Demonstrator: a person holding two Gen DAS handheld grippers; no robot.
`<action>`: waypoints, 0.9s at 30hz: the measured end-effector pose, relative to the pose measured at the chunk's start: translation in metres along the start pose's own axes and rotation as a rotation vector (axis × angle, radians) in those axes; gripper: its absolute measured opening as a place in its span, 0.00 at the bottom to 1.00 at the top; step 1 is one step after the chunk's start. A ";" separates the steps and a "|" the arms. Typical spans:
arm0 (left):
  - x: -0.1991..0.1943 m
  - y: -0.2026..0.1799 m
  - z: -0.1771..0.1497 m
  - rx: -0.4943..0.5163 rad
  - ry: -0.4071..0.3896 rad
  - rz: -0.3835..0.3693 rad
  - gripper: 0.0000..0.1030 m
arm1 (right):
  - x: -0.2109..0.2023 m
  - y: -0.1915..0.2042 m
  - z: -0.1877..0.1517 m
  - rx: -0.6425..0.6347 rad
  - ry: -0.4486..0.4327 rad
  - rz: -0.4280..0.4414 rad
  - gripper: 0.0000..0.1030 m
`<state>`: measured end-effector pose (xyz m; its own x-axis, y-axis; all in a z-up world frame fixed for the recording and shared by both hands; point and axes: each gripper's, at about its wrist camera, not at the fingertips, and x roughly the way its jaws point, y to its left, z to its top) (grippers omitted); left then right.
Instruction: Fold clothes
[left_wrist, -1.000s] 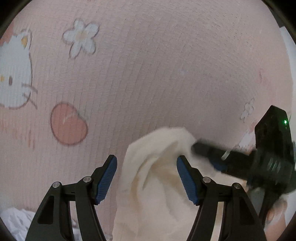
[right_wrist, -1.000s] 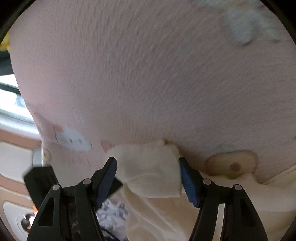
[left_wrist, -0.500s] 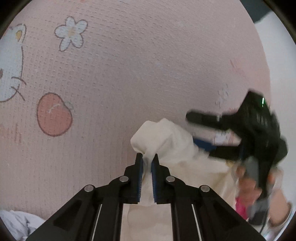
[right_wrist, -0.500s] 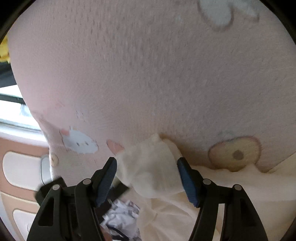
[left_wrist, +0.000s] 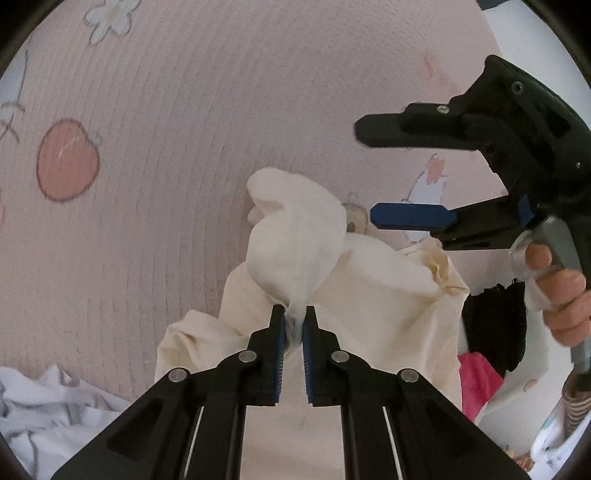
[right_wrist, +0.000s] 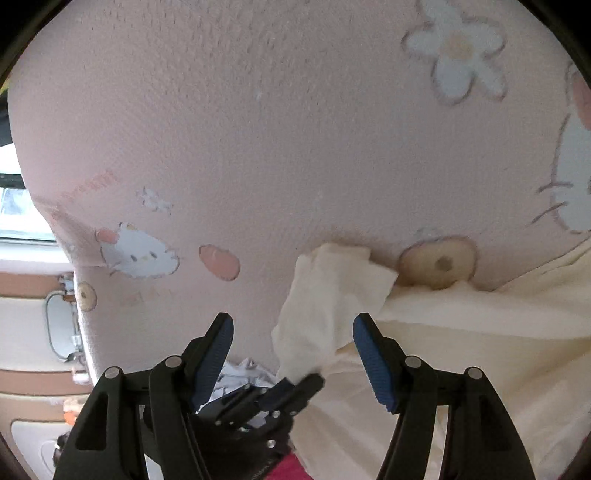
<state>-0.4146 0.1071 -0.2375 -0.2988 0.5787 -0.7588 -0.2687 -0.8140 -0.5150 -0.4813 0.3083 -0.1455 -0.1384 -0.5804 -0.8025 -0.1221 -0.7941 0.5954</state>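
Cloth, cream, soft & bunched, pinched in left tool over pink waffle-knit blanket; right tool spread apart.

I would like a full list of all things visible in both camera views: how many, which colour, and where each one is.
Cream soft fabric garment: one, pale cream, on the bedcover, one bunched end pinched in the left jaws.
Pink textured bedcover with cartoon cat, flower and apple prints: one, pink, under everything.
White-grey crumpled cloth: one, lower left of the left view.
Black cloth: one, at the right, past the garment.
Bright pink cloth: one, below the black cloth.
Left gripper: black with blue pads, jaws shut on the garment.
Right gripper: black with blue pads, jaws open, around the raised end without touching.
Right hand: one, on the grey handle.
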 end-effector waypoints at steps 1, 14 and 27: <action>0.000 -0.001 -0.003 -0.005 0.004 -0.004 0.07 | 0.004 -0.002 -0.001 -0.006 0.000 -0.021 0.65; 0.006 -0.007 -0.024 -0.018 0.060 -0.006 0.07 | 0.046 -0.001 -0.007 -0.055 0.017 -0.183 0.54; -0.028 -0.009 -0.007 -0.002 0.006 -0.010 0.07 | 0.039 0.051 -0.006 -0.253 -0.072 -0.122 0.07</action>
<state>-0.3971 0.0982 -0.2144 -0.2903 0.5868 -0.7559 -0.2695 -0.8081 -0.5238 -0.4867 0.2441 -0.1462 -0.2082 -0.4703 -0.8576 0.1052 -0.8825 0.4584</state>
